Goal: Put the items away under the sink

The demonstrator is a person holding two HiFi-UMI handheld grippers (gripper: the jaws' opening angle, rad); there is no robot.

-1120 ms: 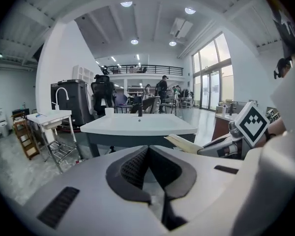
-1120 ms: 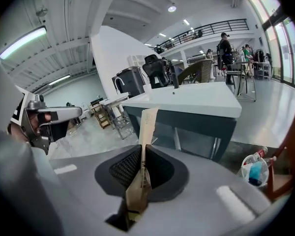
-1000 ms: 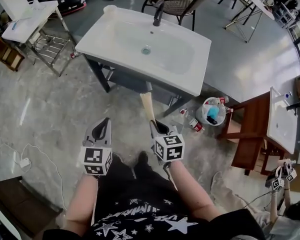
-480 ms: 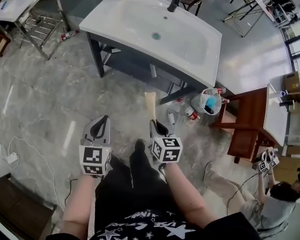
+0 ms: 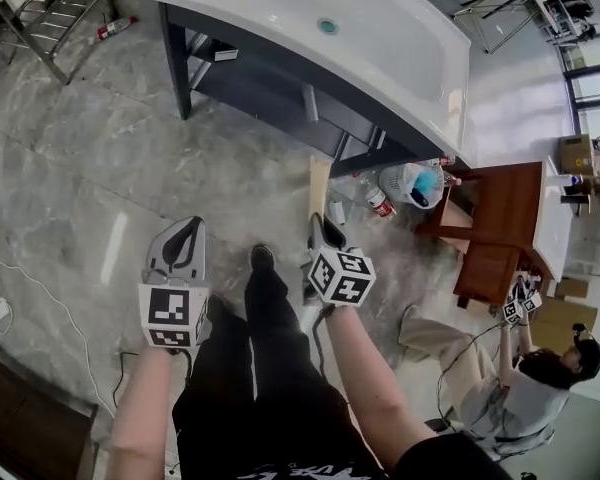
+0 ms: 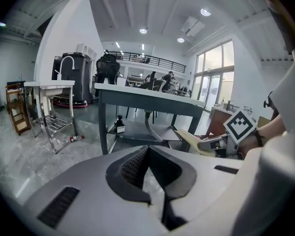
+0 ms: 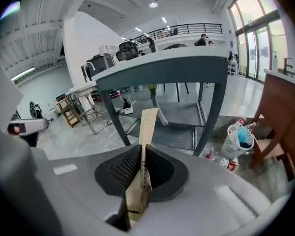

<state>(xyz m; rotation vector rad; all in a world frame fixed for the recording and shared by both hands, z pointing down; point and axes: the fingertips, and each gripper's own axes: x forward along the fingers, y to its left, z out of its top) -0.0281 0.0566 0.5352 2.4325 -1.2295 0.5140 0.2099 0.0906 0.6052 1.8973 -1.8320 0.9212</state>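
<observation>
Tan packet is clamped in the right gripper, left gripper closed empty; probably to be slid onto the shelf under the sink next.

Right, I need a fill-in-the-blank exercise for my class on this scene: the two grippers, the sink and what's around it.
1. The gripper shut on the pale flat strip is the person's ___ one.
2. The left gripper, shut, holds ___.
3. The small dark bottle stands on the shelf ___ the sink.
4. The white basket stands on the ___.
Missing words: right; nothing; under; floor.
</observation>
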